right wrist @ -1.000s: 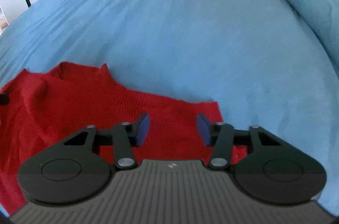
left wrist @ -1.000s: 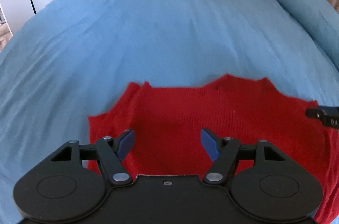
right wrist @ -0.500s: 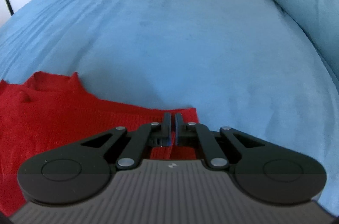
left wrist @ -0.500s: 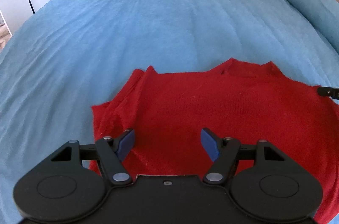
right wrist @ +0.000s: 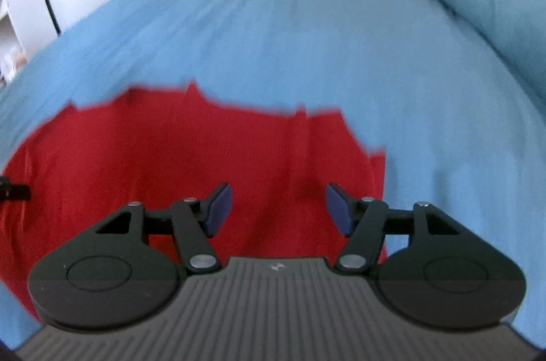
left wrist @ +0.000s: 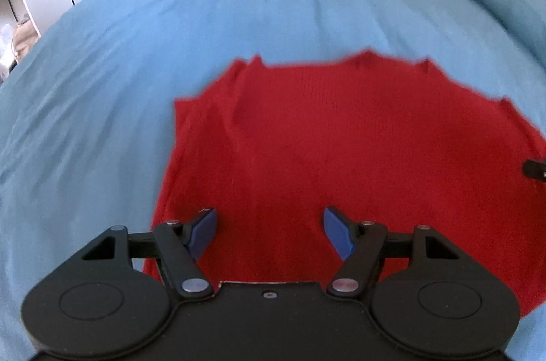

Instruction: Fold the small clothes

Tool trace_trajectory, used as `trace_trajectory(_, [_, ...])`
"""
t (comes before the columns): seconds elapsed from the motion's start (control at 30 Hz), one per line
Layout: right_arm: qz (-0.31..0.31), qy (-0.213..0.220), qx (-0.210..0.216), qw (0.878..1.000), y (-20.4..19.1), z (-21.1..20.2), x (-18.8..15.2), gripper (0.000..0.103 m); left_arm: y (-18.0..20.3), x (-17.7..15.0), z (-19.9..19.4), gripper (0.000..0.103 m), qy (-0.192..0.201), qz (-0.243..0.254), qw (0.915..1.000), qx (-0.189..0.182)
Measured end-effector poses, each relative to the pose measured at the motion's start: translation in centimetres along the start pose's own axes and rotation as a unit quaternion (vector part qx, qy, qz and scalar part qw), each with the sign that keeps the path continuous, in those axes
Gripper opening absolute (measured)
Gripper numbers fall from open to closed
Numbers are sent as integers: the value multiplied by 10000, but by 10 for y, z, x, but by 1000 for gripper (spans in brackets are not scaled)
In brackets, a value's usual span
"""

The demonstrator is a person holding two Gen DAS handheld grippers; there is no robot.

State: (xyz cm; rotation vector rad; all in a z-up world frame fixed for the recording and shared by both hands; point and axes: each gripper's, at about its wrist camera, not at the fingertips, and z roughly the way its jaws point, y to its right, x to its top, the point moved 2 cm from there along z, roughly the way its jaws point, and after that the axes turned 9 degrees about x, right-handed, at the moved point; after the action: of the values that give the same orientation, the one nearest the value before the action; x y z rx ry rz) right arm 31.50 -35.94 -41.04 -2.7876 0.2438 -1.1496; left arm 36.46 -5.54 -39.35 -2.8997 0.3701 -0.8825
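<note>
Blue bedspread (left wrist: 273, 19): carries all; pillows at its head edge.
Red knit garment (left wrist: 341, 156): spread flat near the foot edge, flatter than half a second ago; ready, by judgement, for a first fold.
Right gripper (right wrist: 278, 207): was clenched, jaws now opening, nothing between them.
Left gripper (left wrist: 269, 231): released, empty.
Garment's near hem hidden behind both tools; edges motion-blurred.

Left hand-held gripper (left wrist: 269, 231) jaws wide, empty; right hand-held gripper (right wrist: 278, 210) jaws opening, empty.
</note>
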Motion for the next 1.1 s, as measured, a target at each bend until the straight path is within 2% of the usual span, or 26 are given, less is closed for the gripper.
trace_trajectory(0.1, [21,-103,-7,9999,6,4,-19,78,2,-5,0,74,71,107,9999,74])
trace_trajectory(0.23, [-62,-48,134,9999,3,-9,-12,81,6,-5,-17,74,113,52,9999,66])
trace_trajectory(0.37, [-210,242,342,9989,-12,-57,-19,99,15,-19,-47,75,115,-159,9994,-300])
trace_trajectory(0.43, [-308,251,203,9990,-20,-81,-31,99,26,-30,-59,75,104,-36,9995,-296])
trace_trajectory(0.5, [-273,61,82,9996,-25,-98,-46,99,37,-42,-68,76,41,141,9996,-239])
trace_trajectory(0.57, [59,-95,32,9999,-25,-111,-62,99,45,-52,-74,76,-43,222,9994,-268])
trace_trajectory(0.63, [656,-220,67,9976,-20,-121,-78,99,54,-60,-79,76,-97,254,9992,-284])
trace_trajectory(0.73, [1627,-265,150,9862,-10,-124,-102,99,63,-66,-85,76,-142,263,9991,-290])
trace_trajectory(0.8, [2080,-172,67,9780,-4,-120,-113,99,66,-64,-87,76,-131,239,9991,-324])
trace_trajectory(0.9, [2325,-53,-97,9725,5,-107,-120,98,72,-60,-87,76,-82,237,9987,-436])
trace_trajectory(0.97, [2564,-15,-50,9666,16,-93,-120,98,76,-60,-91,76,-83,247,9985,-489])
trace_trajectory(1.1, [3349,417,153,9412,39,-85,-124,98,78,-48,-89,76,-21,234,9978,-622])
